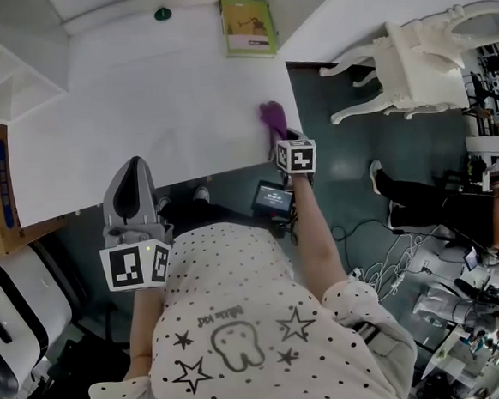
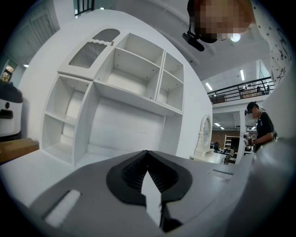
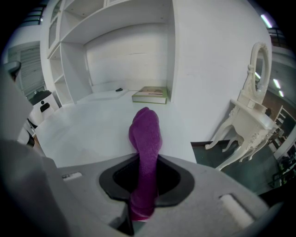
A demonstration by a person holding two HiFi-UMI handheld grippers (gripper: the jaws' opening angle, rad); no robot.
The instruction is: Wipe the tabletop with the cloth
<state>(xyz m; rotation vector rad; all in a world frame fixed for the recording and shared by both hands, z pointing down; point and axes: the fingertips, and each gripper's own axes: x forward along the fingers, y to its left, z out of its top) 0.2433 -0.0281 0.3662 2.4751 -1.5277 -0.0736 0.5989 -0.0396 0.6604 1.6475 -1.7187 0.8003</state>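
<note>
Right fingers (image 3: 172,181) clamped on purple cloth (image 3: 146,139). The cloth's free end pokes forward over the white tabletop (image 1: 156,107), near its right edge; contact unclear. Right gripper (image 1: 281,138) sits at the tabletop's front right corner. Left fingers (image 2: 132,171) pressed together, nothing between them. Left gripper (image 1: 131,173) at the front edge, well apart from the cloth. Green book (image 1: 249,26) at the far side.

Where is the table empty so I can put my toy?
The middle of the tabletop is bare, from the book at the back to the left gripper at the front. The right edge is busy: the right gripper holds the cloth there.
</note>
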